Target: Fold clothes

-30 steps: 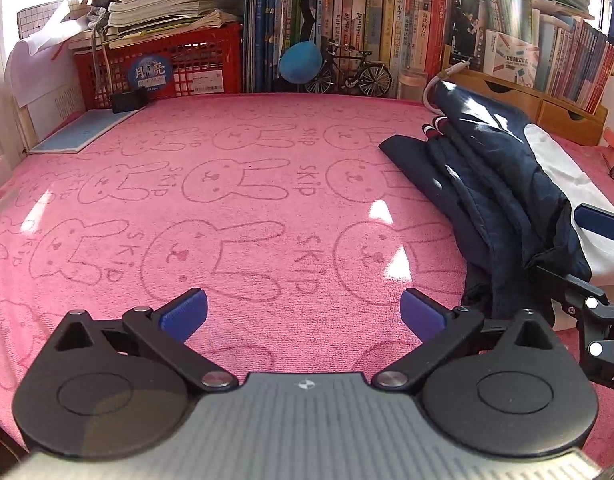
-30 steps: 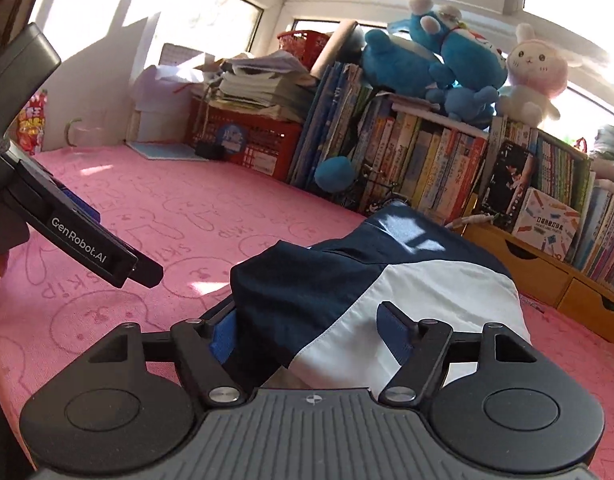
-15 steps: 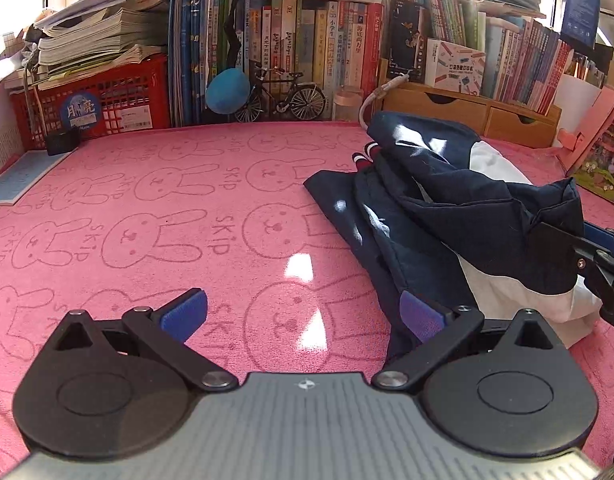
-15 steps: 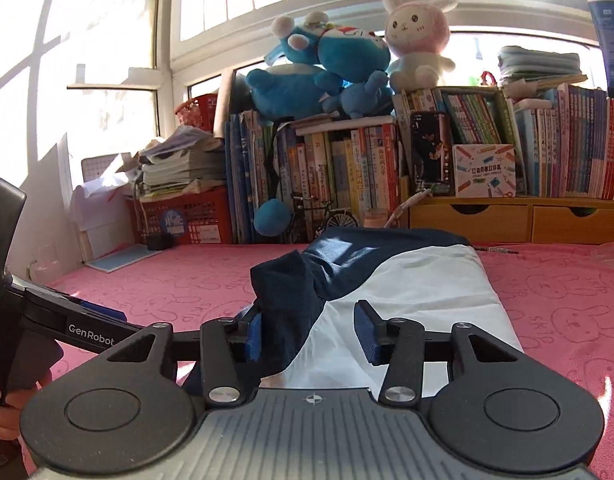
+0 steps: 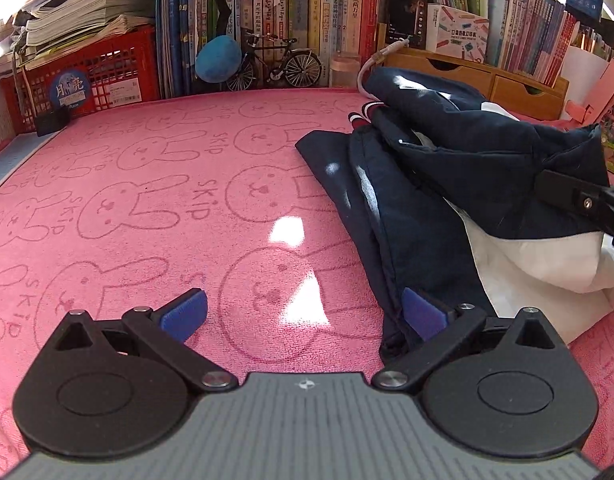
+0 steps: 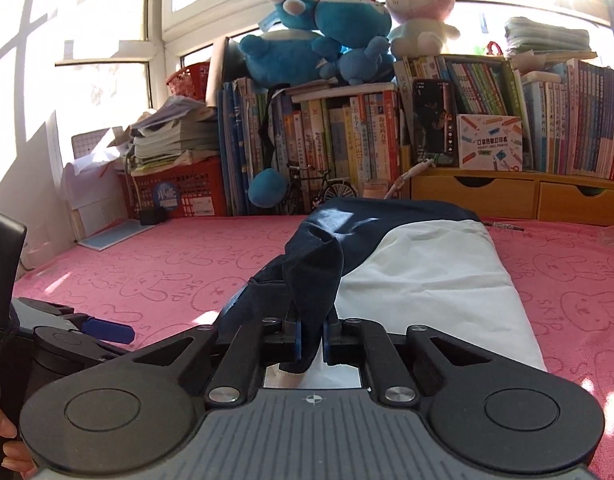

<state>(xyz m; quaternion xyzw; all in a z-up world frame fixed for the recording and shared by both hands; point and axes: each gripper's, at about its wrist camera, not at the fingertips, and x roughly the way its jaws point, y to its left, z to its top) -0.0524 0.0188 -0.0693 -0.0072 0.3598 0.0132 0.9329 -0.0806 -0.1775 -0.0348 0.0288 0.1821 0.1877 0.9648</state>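
Our right gripper [image 6: 310, 338], parted a moment ago, now pinches the navy-and-white jacket's [image 6: 419, 276] navy edge for folding, while our left gripper [image 5: 303, 314] gapes empty.

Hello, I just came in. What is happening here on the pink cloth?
A person holds a gripper in each hand and is folding a navy and white garment that lies on the pink cloth. The right gripper is shut on a navy edge of the garment, near its front end. The left gripper is open and empty, low over the cloth, with one finger by the garment's near corner.
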